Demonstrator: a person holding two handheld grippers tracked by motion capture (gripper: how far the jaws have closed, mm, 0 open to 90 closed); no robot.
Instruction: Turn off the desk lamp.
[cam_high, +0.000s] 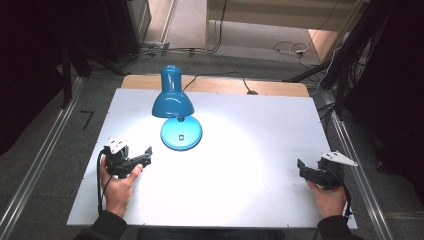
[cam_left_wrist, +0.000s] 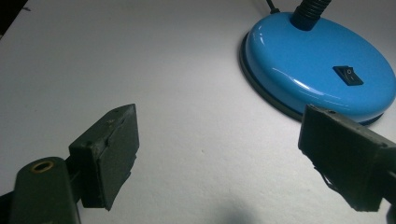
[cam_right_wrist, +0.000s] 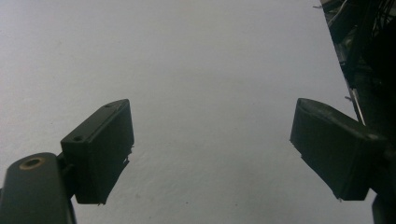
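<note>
Lamp (cam_high: 174, 100) sat toward the far left of the white table (cam_high: 250, 130), blue shade bent down over its own round base (cam_high: 181, 133), throwing a bright pool of light on the tabletop in front of it. Cord trailed off the back edge, which probably explains why it was parked up there and not in the middle.

Left gripper (cam_high: 134, 161) was the one nearest to it, held low just off the base's near-left side, not touching anything. From the left gripper view its jaws were spread wide with bare table between them, and the base (cam_left_wrist: 322, 70) was up at the right with the little black rocker switch (cam_left_wrist: 348, 75) on top facing the camera. My guess is that's what the approach was lined up for: the switch was on the near part of the base, so coming in from that side would keep the shade out of the way.

Right gripper (cam_high: 309, 172) was well apart from the lamp, resting near the right edge of the table. Its jaws were spread too, nothing between them but white surface in the right gripper view. Looked like it was just parked out of the way so the left one had room.
</note>
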